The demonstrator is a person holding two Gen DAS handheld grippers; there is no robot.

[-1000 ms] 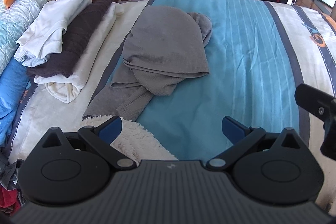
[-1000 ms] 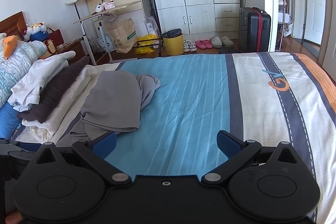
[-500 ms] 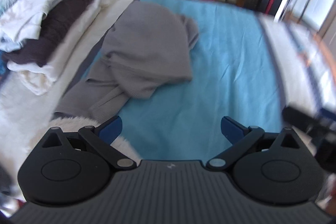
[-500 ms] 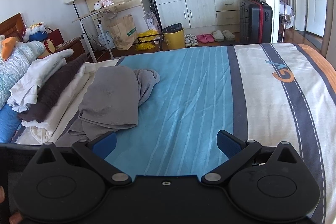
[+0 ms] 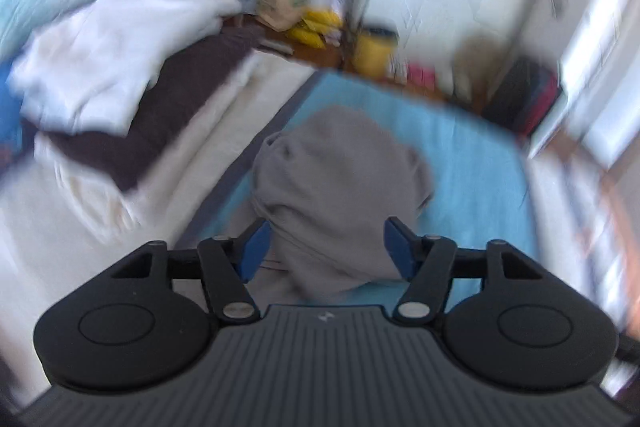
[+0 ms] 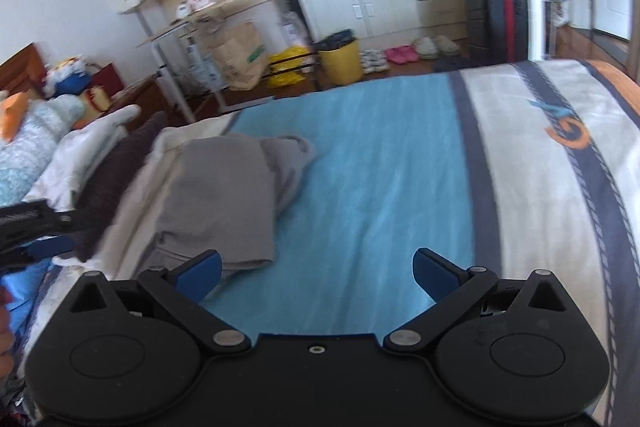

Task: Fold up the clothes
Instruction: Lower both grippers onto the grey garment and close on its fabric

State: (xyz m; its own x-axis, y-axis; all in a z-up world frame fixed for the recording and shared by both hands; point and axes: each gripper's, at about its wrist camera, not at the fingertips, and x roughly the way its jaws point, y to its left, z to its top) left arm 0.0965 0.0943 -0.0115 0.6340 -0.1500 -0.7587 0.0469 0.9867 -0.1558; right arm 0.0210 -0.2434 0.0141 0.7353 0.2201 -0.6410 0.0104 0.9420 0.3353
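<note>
A crumpled grey garment [image 5: 336, 195] lies on the blue-striped part of a bed [image 6: 384, 187], the landmark for all else here. Just beside it, on the bed's headboard side, rests a pile of folded clothes [image 5: 132, 99] in white, dark brown and cream. The left hand-held gripper [image 5: 326, 247] hangs over the garment's near end, its blue-padded jaws closing, with grey cloth seen between them though the pads are not pressing on it; the view is badly blurred. The right hand-held gripper [image 6: 318, 271] stands wide apart over the bare sheet at the garment's near right corner, holding nothing. Beyond the garment, past the bed's far edge, stand a yellow bin [image 6: 342, 61], a paper bag [image 6: 240, 57] and a black suitcase [image 6: 498, 21].
</note>
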